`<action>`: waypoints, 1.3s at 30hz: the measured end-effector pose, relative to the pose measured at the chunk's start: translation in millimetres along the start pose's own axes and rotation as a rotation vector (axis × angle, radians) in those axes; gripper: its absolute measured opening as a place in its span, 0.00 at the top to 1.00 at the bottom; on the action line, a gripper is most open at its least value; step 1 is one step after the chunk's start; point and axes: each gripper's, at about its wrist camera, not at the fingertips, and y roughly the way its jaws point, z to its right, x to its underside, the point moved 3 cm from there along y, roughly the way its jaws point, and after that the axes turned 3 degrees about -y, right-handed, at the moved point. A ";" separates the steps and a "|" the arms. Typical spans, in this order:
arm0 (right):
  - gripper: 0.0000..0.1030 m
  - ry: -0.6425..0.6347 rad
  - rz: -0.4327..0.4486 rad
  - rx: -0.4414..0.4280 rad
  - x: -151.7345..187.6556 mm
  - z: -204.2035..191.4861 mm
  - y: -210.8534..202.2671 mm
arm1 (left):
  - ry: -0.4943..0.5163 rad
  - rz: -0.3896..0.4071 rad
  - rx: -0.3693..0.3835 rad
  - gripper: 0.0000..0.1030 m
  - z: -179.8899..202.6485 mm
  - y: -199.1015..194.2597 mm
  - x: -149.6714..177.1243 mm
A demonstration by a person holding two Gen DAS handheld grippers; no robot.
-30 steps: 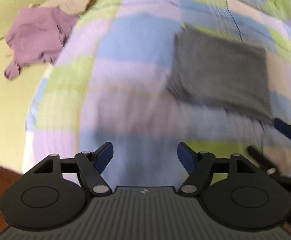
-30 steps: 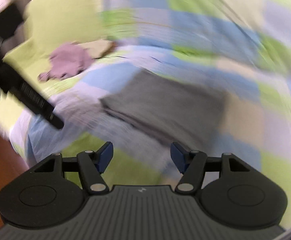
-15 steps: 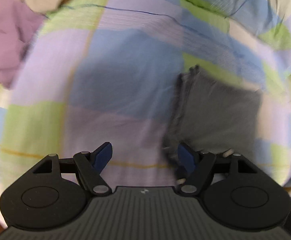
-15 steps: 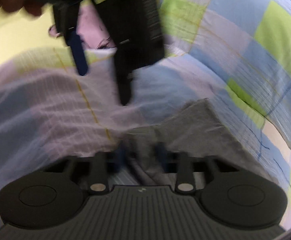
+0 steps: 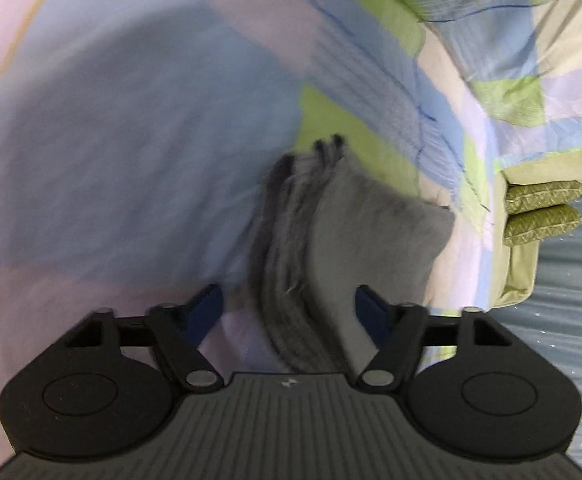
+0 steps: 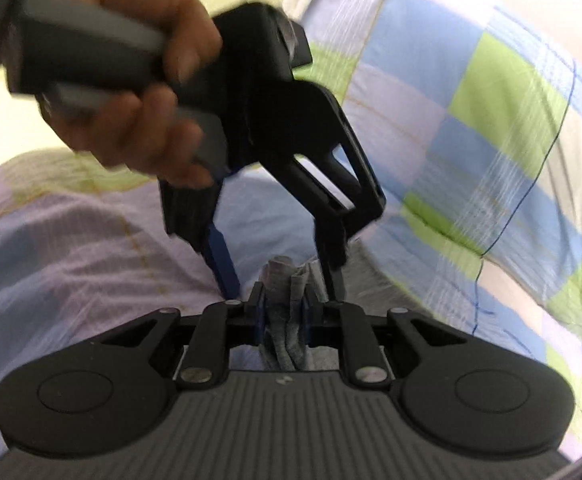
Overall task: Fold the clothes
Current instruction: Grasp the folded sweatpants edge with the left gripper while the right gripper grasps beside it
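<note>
Two black grippers work a folded grey cloth [image 5: 375, 232] lying on the pastel checked quilt [image 5: 123, 128]: the right gripper [image 6: 283, 312] pinches its bunched edge, the left gripper [image 5: 289, 312] straddles it, spread wide.

Folded grey garment [image 5: 375, 236], a soft knit fabric doubled into several layers, lying on a patchwork bedspread [image 5: 123, 120] of blue, lilac and green squares. In the left wrist view the stacked layer edges run as dark parallel ridges along the garment's left side, with a smoother flat panel to their right; the outline is blurred. In the right wrist view the same grey garment [image 6: 285, 320] shows a bunched near edge whose folds stand upright in a narrow, crumpled sheaf, raised above the bedspread [image 6: 471, 128].
</note>
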 end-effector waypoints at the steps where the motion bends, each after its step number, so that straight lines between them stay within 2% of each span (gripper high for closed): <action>1: 0.81 -0.009 0.000 0.012 -0.2 -0.8 -1.8 | 0.023 -0.004 -0.002 0.85 3.1 4.4 -0.2; 2: 0.75 -0.017 -0.001 0.017 0.1 -1.6 -3.7 | 0.048 -0.005 -0.013 0.85 5.5 8.3 1.2; 3: 0.54 -0.029 -0.013 0.020 0.7 -2.6 -4.6 | 0.066 -0.002 -0.022 0.85 6.9 9.8 2.7; 4: 0.40 -0.044 -0.031 0.028 1.7 -3.5 -6.7 | 0.081 0.002 -0.027 0.85 7.8 9.9 4.4; 6: 0.34 -0.028 -0.067 0.025 8.2 3.8 -18.9 | 0.107 0.012 -0.032 0.85 8.8 9.3 8.4; 8: 0.32 0.028 -0.094 0.013 15.3 15.6 -29.1 | 0.092 0.009 -0.028 0.83 6.4 10.0 9.9; 12: 0.31 0.439 -0.173 -0.027 60.8 91.7 -45.3 | 0.077 0.003 -0.022 0.79 6.5 13.4 8.8; 13: 0.31 0.618 -0.199 -0.050 84.9 122.6 -42.5 | 0.076 0.002 -0.022 0.78 6.9 14.3 8.6; 15: 0.33 0.864 -0.224 -0.098 121.5 162.4 -33.4 | 0.071 -0.003 -0.018 0.78 7.2 16.3 8.6; 16: 0.38 0.993 -0.226 -0.129 141.0 180.3 -30.5 | 0.069 -0.007 -0.014 0.77 6.6 16.5 8.4; 17: 0.41 1.052 -0.227 -0.152 151.3 186.7 -28.2 | 0.066 -0.011 -0.011 0.77 6.0 16.8 8.2; 18: 0.44 1.164 -0.229 -0.207 169.7 200.4 -21.1 | 0.064 -0.015 -0.008 0.77 5.0 16.8 6.9; 20: 0.45 1.246 -0.231 -0.274 181.9 206.3 -15.7 | 0.060 -0.024 -0.003 0.76 2.3 16.5 2.0; 24: 0.45 1.463 -0.232 -0.476 212.0 216.2 -0.6 | 0.045 -0.047 0.017 0.75 -4.6 17.4 -4.9; 27: 0.45 1.486 -0.220 -0.581 218.1 214.3 10.6 | 0.021 -0.066 0.056 0.75 -13.0 18.3 -8.7; 29: 0.48 1.494 -0.220 -0.600 217.6 213.2 14.5 | 0.004 -0.078 0.082 0.76 -20.7 17.1 -11.0; 30: 0.51 1.495 -0.218 -0.600 216.4 211.8 16.9 | -0.001 -0.081 0.090 0.76 -25.4 14.7 -11.7; 31: 0.64 1.494 -0.216 -0.600 215.1 211.2 18.4 | -0.005 -0.084 0.095 0.76 -26.5 15.0 -12.7; 32: 0.73 1.491 -0.223 -0.596 213.7 211.7 25.5 | 0.002 -0.085 0.097 0.76 -22.3 15.2 -12.5; 33: 0.88 1.484 -0.237 -0.587 211.6 211.9 37.6 | 0.024 -0.081 0.092 0.78 -14.4 14.0 -10.7; 34: 0.93 1.478 -0.249 -0.578 210.1 212.0 43.9 | 0.045 -0.077 0.088 0.82 -6.4 12.8 -9.0; 37: 0.94 1.407 -0.248 -0.494 194.4 206.7 49.7 | 0.108 -0.067 0.074 0.85 17.4 9.2 -3.8; 39: 0.95 1.417 -0.230 -0.437 191.1 205.0 40.0 | 0.150 -0.059 0.065 0.86 33.2 6.7 -0.3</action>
